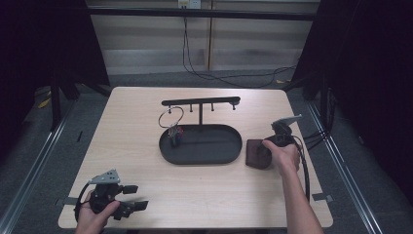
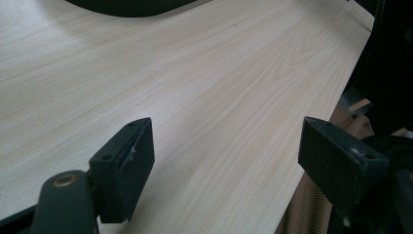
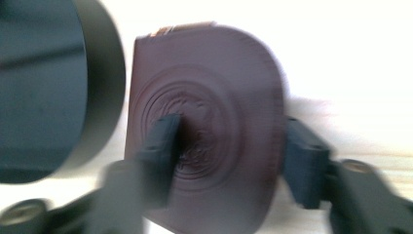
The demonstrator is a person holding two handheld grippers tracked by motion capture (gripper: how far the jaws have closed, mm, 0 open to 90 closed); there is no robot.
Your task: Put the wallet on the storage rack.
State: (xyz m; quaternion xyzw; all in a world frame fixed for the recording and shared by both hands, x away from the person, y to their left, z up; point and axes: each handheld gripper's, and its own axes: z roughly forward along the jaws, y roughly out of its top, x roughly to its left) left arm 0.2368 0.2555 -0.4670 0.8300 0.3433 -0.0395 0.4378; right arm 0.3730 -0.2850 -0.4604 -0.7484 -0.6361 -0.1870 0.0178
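Black tray (image 1: pixel 229 151), key stand (image 1: pixel 200 103), keys (image 1: pixel 175 131)

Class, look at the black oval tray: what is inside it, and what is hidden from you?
Inside the black oval tray stands the post of a hanger stand, with a bunch of keys hanging from its bar on a wire ring. The tray floor under the keys is covered.

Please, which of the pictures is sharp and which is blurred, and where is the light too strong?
High view: sharp but dim, dark at both sides, soft shadows under the black tray. Left gripper view: sharp, even light on the wooden table. Right gripper view: blurred as if by motion, the brown pouch and the right gripper smeared, the table around them washed out to white.
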